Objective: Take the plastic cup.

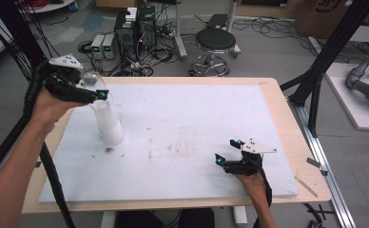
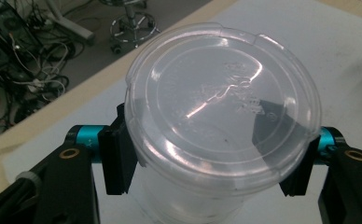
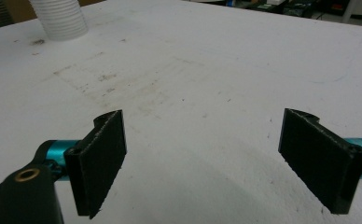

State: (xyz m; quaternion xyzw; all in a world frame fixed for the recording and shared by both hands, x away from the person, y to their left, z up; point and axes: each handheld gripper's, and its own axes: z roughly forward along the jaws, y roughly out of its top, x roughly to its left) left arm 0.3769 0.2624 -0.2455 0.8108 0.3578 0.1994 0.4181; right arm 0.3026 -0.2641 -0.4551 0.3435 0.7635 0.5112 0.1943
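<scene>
A clear plastic cup (image 2: pixel 221 102) sits upside down between the black pads of my left gripper (image 2: pixel 212 158), which press on its two sides. In the high view this gripper (image 1: pixel 99 92) hangs at the table's far left, holding the clear cup (image 1: pixel 93 80) just above a tall stack of white cups (image 1: pixel 109 123). The top of the stack shows faintly through the cup from below. My right gripper (image 1: pixel 228 152) rests low over the board near the front right, its jaws wide open with nothing between them (image 3: pixel 202 158). The white stack (image 3: pixel 60 18) stands far off at the upper left of the right gripper view.
A white foam board (image 1: pixel 182 133) covers most of the wooden table (image 1: pixel 287 123), with faint dirt marks near its middle. Beyond the far edge stand a black stool (image 1: pixel 215 42) and computer boxes with tangled cables (image 1: pixel 135 28). Black frame posts (image 1: pixel 315 80) rise at the right.
</scene>
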